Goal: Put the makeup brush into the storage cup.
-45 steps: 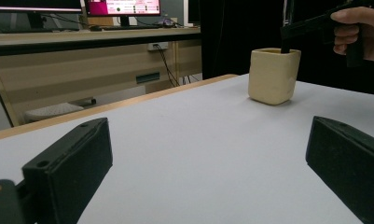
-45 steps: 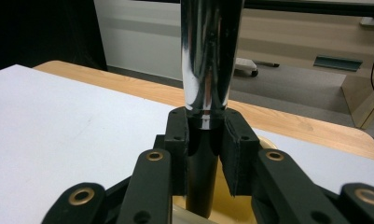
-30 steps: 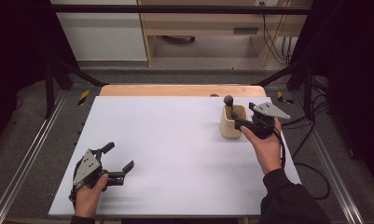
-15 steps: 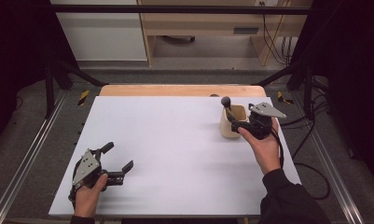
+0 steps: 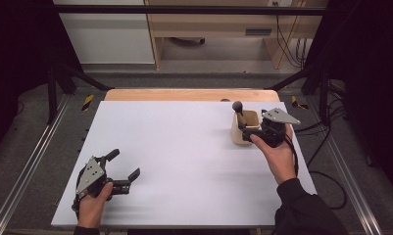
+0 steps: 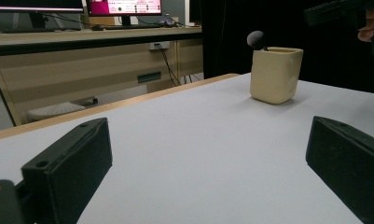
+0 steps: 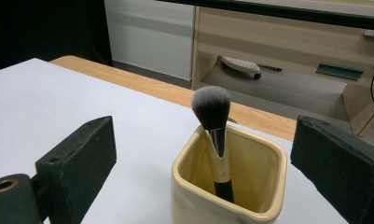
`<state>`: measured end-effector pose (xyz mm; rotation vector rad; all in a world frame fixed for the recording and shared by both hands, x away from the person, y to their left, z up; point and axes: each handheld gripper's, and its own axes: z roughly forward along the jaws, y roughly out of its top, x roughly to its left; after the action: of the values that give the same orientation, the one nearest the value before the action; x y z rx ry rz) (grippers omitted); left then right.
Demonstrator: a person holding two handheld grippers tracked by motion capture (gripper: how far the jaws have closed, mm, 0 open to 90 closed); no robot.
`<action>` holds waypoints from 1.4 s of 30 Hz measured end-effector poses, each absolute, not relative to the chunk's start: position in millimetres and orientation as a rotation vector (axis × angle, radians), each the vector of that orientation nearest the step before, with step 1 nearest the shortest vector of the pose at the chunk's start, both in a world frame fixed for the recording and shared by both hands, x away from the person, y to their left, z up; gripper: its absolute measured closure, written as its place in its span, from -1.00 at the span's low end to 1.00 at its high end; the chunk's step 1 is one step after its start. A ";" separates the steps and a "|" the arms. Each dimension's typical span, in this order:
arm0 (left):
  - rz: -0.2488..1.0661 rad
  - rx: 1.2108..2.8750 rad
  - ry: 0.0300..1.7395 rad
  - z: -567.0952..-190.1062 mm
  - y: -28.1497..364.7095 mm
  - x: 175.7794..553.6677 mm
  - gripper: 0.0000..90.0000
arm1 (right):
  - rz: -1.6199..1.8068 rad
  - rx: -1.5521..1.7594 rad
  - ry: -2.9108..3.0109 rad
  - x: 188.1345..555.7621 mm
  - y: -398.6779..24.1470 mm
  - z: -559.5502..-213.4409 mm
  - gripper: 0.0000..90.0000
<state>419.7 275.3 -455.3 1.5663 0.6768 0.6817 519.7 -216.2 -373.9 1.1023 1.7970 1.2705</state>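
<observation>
Little has shifted since the earlier frames: the right hand-held gripper (image 5: 248,133) has been kept beside the cream cup (image 5: 245,128), its jaws spread wide and empty, flanking the cup in the right gripper view. A makeup brush (image 7: 213,135) stands upright inside. The left hand-held gripper (image 5: 124,172) is rested open and empty on the white surface (image 5: 184,156), well apart. If the brush is meant, its ferrule should be centred between the jaws before closing.
</observation>
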 end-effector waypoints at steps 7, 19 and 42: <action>0.681 1.568 0.675 -455.3 275.2 419.6 -1.00 | 1.278 1.099 1.813 517.3 -214.5 -373.0 -0.87; 0.680 1.570 0.676 -455.4 274.3 419.6 -1.00 | 1.341 1.086 1.831 505.6 -212.3 -367.6 -0.89; 0.681 1.569 0.678 -455.4 275.5 419.5 -1.00 | 1.360 1.075 1.879 492.1 -206.1 -365.9 -0.91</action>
<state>419.5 275.5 -455.4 1.5689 0.6782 0.6814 492.1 -206.1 -365.9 1.0751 1.8788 1.3603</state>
